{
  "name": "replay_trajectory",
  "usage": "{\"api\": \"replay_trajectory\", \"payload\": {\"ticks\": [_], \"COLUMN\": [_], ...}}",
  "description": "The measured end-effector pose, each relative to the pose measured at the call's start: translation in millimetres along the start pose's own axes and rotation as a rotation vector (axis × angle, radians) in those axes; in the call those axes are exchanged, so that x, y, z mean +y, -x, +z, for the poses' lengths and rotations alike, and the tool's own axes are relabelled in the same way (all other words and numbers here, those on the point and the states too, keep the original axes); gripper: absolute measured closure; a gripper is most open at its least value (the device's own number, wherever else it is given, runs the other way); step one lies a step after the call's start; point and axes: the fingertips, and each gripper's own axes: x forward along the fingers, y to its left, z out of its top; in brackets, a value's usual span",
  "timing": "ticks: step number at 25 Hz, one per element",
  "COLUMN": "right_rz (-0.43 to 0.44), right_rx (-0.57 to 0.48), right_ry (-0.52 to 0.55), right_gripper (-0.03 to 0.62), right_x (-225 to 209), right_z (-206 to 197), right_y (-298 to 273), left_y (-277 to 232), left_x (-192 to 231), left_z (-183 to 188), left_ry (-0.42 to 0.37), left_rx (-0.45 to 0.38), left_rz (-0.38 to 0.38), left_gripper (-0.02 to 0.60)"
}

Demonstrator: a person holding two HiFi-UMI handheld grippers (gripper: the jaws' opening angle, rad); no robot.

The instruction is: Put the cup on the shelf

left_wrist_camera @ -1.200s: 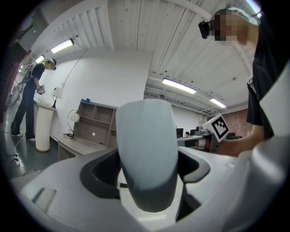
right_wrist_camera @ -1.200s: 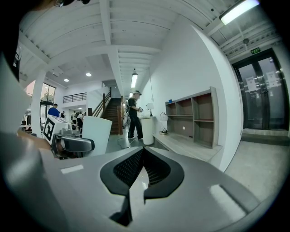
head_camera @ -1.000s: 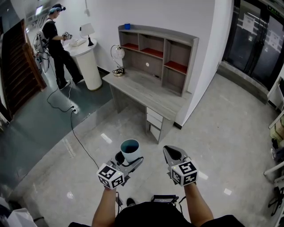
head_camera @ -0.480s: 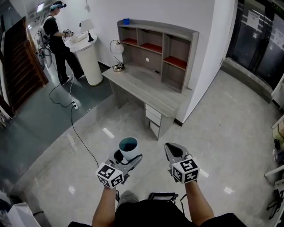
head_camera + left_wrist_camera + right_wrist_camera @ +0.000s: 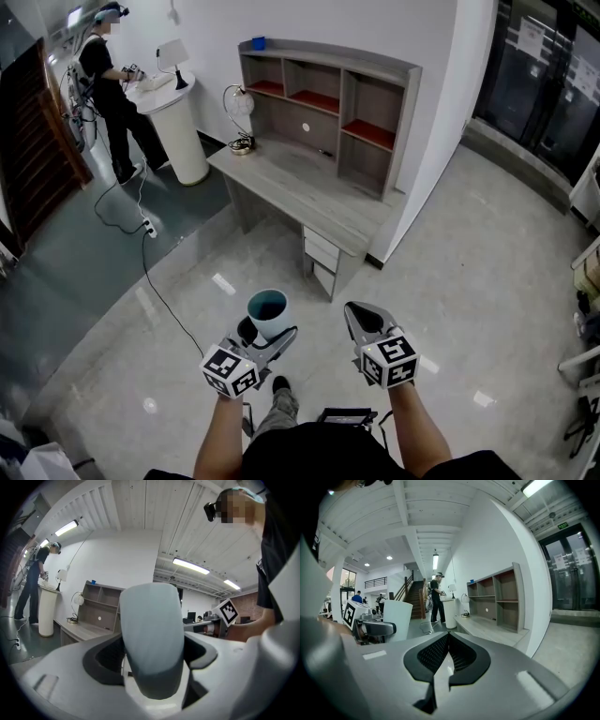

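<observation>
At the bottom of the picture, two bare arms reach out, and each hand holds a gripper. The left gripper [image 5: 265, 341] is at the lower middle. Its jaws are pressed on the sides of the cup [image 5: 268, 311], low down near the bottom. The cup stands straight up with its open mouth on top. It is pale outside and blue-green inside. In the left gripper view the cup fills the gap between the two jaws.

The right gripper [image 5: 364, 324] is just beside it, a bit to the right. Its jaws are pushed together and there is nothing between them. A dark shoe [image 5: 279, 382] peeks out below the left gripper.

Under both grippers is a shiny pale floor [image 5: 487, 281]. A black cable [image 5: 155, 277] runs across it on the left side.

Farther up, in the middle of the picture, is a grey desk [image 5: 309, 192] with drawers [image 5: 319, 253] at its near end. The shelf [image 5: 323, 103] sits on the back of the desk, against the white wall. It has open boxes, some with red bottoms. The cup is well apart from it. A small blue thing [image 5: 258, 42] sits on top of the shelf at its left end. A round lamp [image 5: 239, 117] stands on the desk's left end.

In the upper left corner, a person [image 5: 103, 84] in dark clothes stands at a round white stand [image 5: 178, 131].
</observation>
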Motion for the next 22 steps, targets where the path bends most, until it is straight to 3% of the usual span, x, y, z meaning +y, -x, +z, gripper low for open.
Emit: {"api": "replay_trajectory", "payload": {"ticks": [22], "right_rz": [-0.107], "right_rx": [0.014], "right_ry": [-0.012], "right_gripper": [0.580], "right_x": [-7], "right_z": [47], "right_y": [-185], "left_y": [-54], "left_x": [189], "left_z": [34], "left_ry": [-0.017], "left_rx": [0.017], "left_rz": [-0.119], "left_gripper": [0.223]}}
